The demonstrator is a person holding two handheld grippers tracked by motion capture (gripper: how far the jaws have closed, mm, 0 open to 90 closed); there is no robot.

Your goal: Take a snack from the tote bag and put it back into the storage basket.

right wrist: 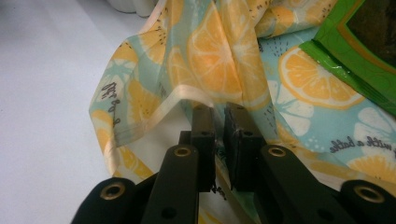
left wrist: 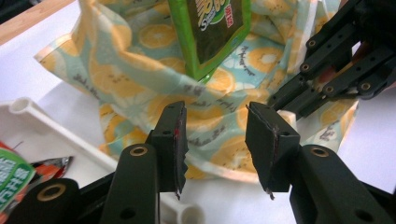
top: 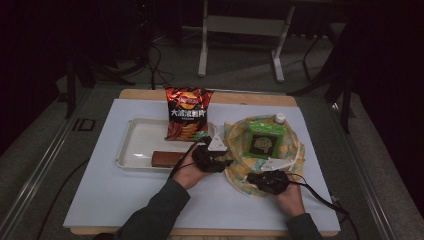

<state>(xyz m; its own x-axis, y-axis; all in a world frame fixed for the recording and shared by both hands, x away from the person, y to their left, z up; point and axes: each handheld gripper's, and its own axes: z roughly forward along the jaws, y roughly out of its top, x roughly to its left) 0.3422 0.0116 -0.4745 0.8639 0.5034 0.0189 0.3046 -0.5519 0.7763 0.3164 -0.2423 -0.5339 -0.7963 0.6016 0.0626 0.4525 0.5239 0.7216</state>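
The lemon-print fabric bag (top: 235, 167) is lying on the white surface (top: 100, 195) to the right of the tray, its mouth spread open, and a green snack packet (top: 264, 140) is resting inside it, which looks like the point of the work: the bag is being held open so that snacks can go in. The right gripper (right wrist: 219, 116) is pinching the bag's near rim (right wrist: 187, 95), its jaws narrow with the hem caught between them and the cloth lifting in a fold above, so that edge is staying raised rather than slumping flat. The left gripper (left wrist: 215, 140) is pointing at the bag's other side, just beside the cloth, its jaws half apart with nothing between the pads; it seems to be lining up on that rim to take a second hold and stretch the opening. In the left gripper view the right gripper's black linkage (left wrist: 336, 60) is crossing the upper right corner, showing how close together the two tools are working. Beyond the bag, a white tray (top: 131, 150) is sitting to the left, with a red crisp packet (top: 187, 114) propped on its far part and a brown bar (top: 167, 159) lying at its near edge, probably the next items waiting to be packed. A white-capped bottle (top: 280, 118) is standing just behind the bag.
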